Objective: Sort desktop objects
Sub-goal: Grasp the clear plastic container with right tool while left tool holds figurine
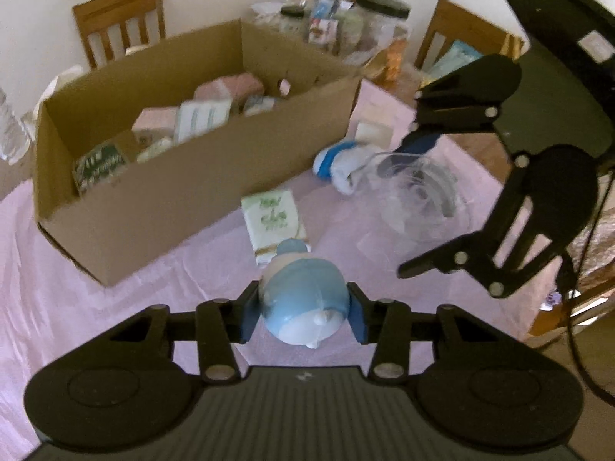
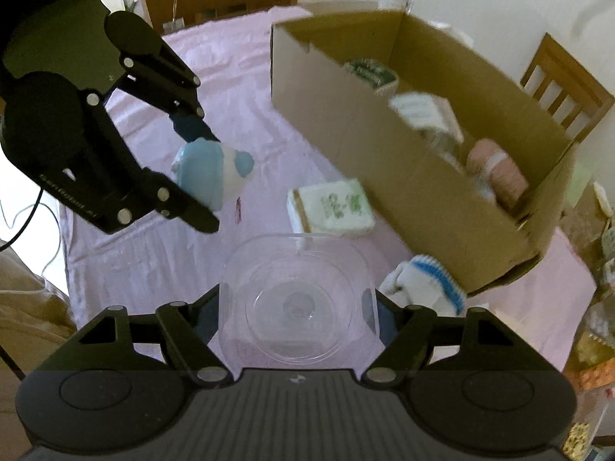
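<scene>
Left claw [image 1: 303, 309] clamps a blue-and-white toy [image 1: 303, 299]; right claw [image 2: 298, 307] squeezes a clear plastic tub [image 2: 298, 299]. Both are off the worktop [image 1: 115, 307], beside the cardboard box [image 1: 184, 176]. Risks: the rounded toy could roll out of the pads; the slick tub could flex and slip, or clip the box wall. Box contents are blurred, the sock [image 2: 423, 284] part-hidden, and tub edges hard to trace.

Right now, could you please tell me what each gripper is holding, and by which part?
The left gripper clamps the blue-and-white rounded plastic toy across its sides. The right gripper grips the clear square plastic container by its opposite side walls.
</scene>
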`<state>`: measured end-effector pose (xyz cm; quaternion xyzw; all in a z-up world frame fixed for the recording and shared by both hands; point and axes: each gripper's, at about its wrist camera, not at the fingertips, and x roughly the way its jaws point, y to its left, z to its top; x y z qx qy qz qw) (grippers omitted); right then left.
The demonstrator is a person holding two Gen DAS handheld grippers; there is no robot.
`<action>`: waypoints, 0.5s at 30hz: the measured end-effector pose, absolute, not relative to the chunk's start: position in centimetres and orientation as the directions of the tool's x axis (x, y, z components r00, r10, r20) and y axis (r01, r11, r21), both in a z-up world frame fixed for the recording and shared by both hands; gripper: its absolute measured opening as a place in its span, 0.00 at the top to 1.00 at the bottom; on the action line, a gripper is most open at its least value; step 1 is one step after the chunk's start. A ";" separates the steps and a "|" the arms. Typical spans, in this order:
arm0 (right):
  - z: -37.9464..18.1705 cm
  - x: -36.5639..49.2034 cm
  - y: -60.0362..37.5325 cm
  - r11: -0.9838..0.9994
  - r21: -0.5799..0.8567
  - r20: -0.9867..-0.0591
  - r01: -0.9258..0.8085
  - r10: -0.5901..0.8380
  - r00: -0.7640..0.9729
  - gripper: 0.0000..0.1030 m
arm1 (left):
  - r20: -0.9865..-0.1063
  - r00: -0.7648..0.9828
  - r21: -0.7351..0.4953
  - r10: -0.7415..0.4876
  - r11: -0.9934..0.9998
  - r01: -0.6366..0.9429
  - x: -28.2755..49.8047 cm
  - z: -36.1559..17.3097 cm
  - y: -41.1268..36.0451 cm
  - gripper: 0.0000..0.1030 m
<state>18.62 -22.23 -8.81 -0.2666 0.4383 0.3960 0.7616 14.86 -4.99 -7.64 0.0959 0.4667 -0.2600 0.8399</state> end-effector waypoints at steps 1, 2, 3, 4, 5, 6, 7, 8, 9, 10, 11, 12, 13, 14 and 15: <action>-8.2 18.7 -22.2 0.543 -0.066 -0.874 -0.837 0.373 0.311 0.22 | -0.831 0.431 -0.080 -0.351 0.842 0.533 14.9 -7.1 -4.9 0.56; -7.9 18.8 -22.1 0.542 -0.071 -0.870 -0.837 0.377 0.318 0.22 | -0.827 0.436 -0.076 -0.355 0.840 0.538 15.0 -6.5 -4.8 0.56; -7.5 18.9 -21.9 0.542 -0.077 -0.866 -0.837 0.380 0.325 0.22 | -0.823 0.441 -0.075 -0.358 0.838 0.540 15.2 -6.0 -4.7 0.56; -7.0 19.0 -21.9 0.542 -0.084 -0.861 -0.836 0.382 0.335 0.22 | -0.820 0.444 -0.074 -0.361 0.837 0.542 15.4 -5.6 -4.7 0.56; -6.6 19.1 -21.7 0.543 -0.094 -0.856 -0.835 0.384 0.346 0.22 | -0.815 0.452 -0.072 -0.363 0.837 0.542 15.6 -5.1 -4.5 0.56; -6.1 19.3 -21.6 0.544 -0.102 -0.851 -0.833 0.385 0.356 0.22 | -0.810 0.459 -0.071 -0.365 0.838 0.541 15.9 -4.6 -4.4 0.56; -5.7 19.5 -21.5 0.545 -0.111 -0.847 -0.831 0.386 0.366 0.22 | -0.804 0.467 -0.069 -0.368 0.838 0.542 16.2 -4.1 -4.3 0.56; -5.4 19.7 -21.3 0.547 -0.119 -0.841 -0.829 0.387 0.377 0.22 | -0.798 0.477 -0.067 -0.370 0.839 0.539 16.5 -3.6 -4.1 0.56; -5.0 20.0 -21.2 0.548 -0.127 -0.837 -0.827 0.389 0.386 0.22 | -0.792 0.485 -0.065 -0.372 0.840 0.538 16.9 -3.2 -4.0 0.56; -4.5 20.2 -21.1 0.551 -0.136 -0.831 -0.824 0.390 0.398 0.22 | -0.788 0.490 -0.061 -0.372 0.840 0.539 17.2 -2.9 -3.9 0.56; -4.0 20.4 -21.0 0.552 -0.145 -0.826 -0.821 0.390 0.407 0.22 | -0.787 0.496 -0.052 -0.368 0.839 0.541 17.6 -2.6 -3.8 0.56; -3.6 20.6 -21.0 0.552 -0.154 -0.821 -0.819 0.390 0.418 0.22 | -0.784 0.503 -0.040 -0.364 0.838 0.544 18.0 -2.4 -3.8 0.56; -3.3 20.9 -20.9 0.554 -0.164 -0.815 -0.816 0.390 0.428 0.22 | -0.780 0.509 -0.032 -0.363 0.836 0.548 18.3 -2.2 -3.7 0.56; -2.9 21.3 -20.9 0.558 -0.170 -0.811 -0.812 0.389 0.437 0.22 | -0.777 0.514 -0.025 -0.363 0.834 0.551 18.8 -1.9 -3.6 0.56; -2.6 21.7 -20.8 0.561 -0.175 -0.806 -0.809 0.389 0.445 0.22 | -0.776 0.518 -0.019 -0.361 0.833 0.552 19.2 -1.8 -3.6 0.56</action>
